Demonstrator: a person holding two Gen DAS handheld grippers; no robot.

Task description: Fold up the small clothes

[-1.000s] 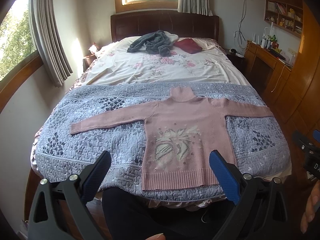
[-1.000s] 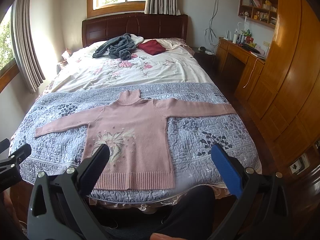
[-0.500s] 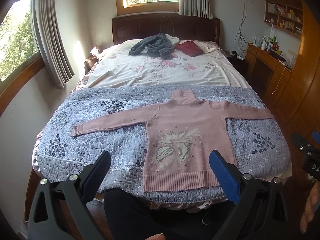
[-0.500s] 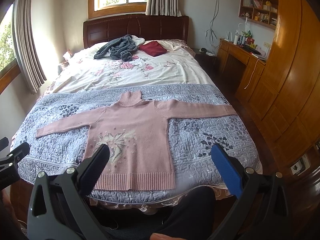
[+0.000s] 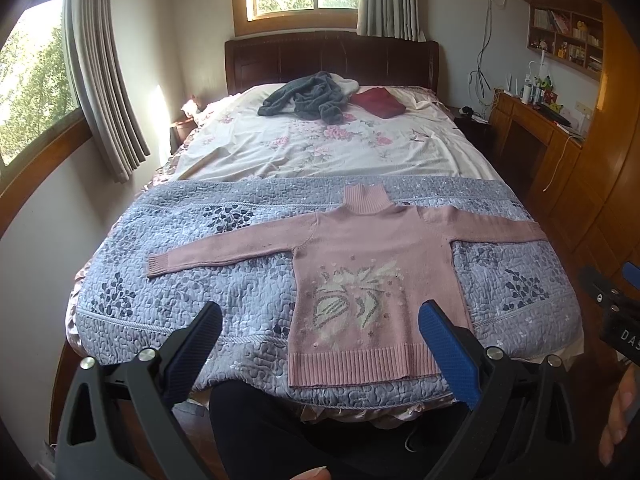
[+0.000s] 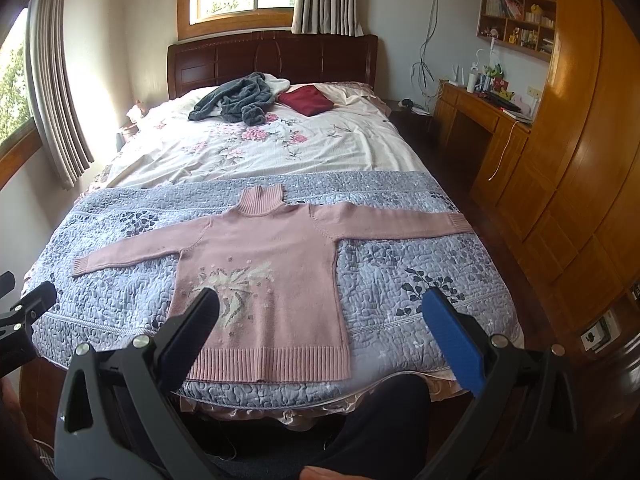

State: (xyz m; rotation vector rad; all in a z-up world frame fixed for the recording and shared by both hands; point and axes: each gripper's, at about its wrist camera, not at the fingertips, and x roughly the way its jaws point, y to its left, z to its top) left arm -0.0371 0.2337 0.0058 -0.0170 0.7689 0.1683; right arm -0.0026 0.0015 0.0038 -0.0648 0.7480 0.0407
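A pink turtleneck sweater (image 5: 372,276) (image 6: 264,264) with a pale flower pattern lies flat, face up, on the blue-grey quilt (image 5: 224,288) (image 6: 404,280) at the foot of the bed, both sleeves spread out sideways. My left gripper (image 5: 320,316) is open, held off the foot of the bed above the sweater's hem, holding nothing. My right gripper (image 6: 320,304) is open too, also short of the bed edge and touching nothing. Each gripper shows at the edge of the other's view.
Further up the bed, on the floral sheet (image 5: 320,148), lie a grey garment (image 5: 308,98) and a dark red folded item (image 5: 378,102) near the headboard. A wooden desk and wardrobe (image 6: 568,168) line the right side. The person's dark trouser legs (image 5: 256,432) are below the grippers.
Both grippers have drawn back and tilted up slightly, so the bed and sweater sit a little lower and farther in view. The sweater has not moved.
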